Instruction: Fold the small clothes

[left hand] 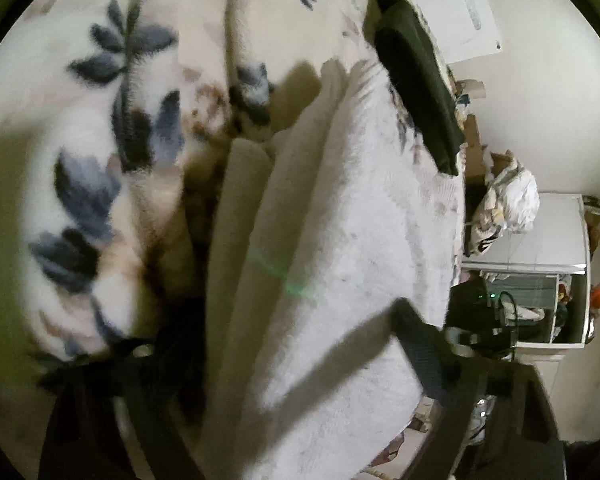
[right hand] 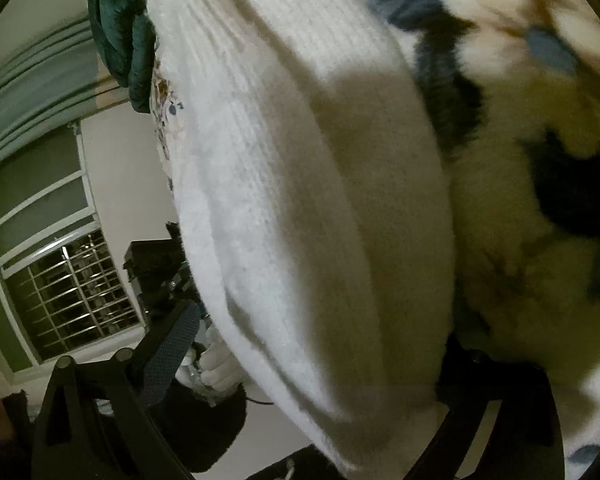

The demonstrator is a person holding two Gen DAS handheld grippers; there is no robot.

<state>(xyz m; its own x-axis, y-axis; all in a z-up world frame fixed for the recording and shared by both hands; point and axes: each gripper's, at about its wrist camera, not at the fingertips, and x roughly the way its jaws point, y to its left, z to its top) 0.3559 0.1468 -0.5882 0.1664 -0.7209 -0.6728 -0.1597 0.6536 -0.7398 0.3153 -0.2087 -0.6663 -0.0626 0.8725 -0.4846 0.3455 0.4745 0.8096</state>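
Left gripper (left hand: 300, 344): we see its fingers spread around the white knit garment (left hand: 340, 220).
Right gripper (right hand: 308, 364): likewise straddling it; grip seemingly loose.
Edges: garment lies on the floral blanket (left hand: 100, 140); dark cloth (left hand: 416, 80) beyond it.
Writing: we read none.

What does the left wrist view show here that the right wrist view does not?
Only the left wrist view: a dark garment lying on the bedding beyond the sweater, and a white cabinet. Only the right wrist view: a barred window, grey-green curtain and a green quilted item. Both: the white knit sweater lying on the floral fleece blanket.
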